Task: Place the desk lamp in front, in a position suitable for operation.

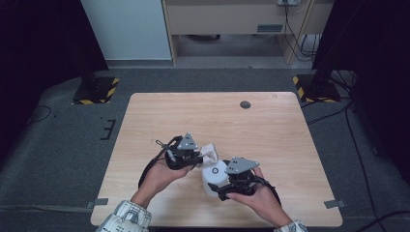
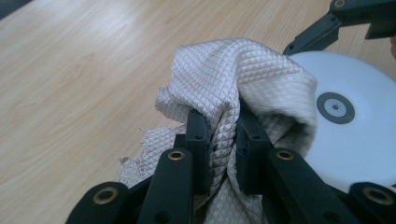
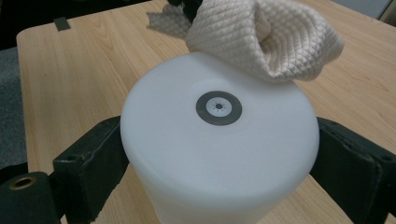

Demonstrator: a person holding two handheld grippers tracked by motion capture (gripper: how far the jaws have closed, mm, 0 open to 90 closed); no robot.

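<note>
In the high view, I held my left gripper [image 1: 199,157] and my right gripper [image 1: 223,186] close together over the near middle of the wooden table [image 1: 270,130], with my left hand [image 1: 162,176] and my right hand [image 1: 258,195] coming in from the bottom edge. The cream cloth [image 1: 209,152] was bunched at the tip of my left gripper, and it touched the top of the white cylinder [image 1: 212,176], which stood on the table just in front of my right gripper. A small dark round cap [image 1: 245,104] sat in the table surface near the far edge, well apart from my work. In the left gripper view, my left gripper [image 2: 223,149] was clamped on the quilted cloth [image 2: 233,84]: the two black jaws stood near each other with a thick fold of the fabric pressed between them. The cloth lay against the flat top of the cylinder [image 2: 364,140], beside its grey ring mark [image 2: 335,108]. In the right gripper view, my right gripper [image 3: 219,172] was closed around the cylinder [image 3: 219,149], one jaw touching each side of its wall. The cylinder stood upright, with the ring mark [image 3: 218,108] in the middle of its top, and the cloth [image 3: 266,39] rested on the far edge of that top.
</note>
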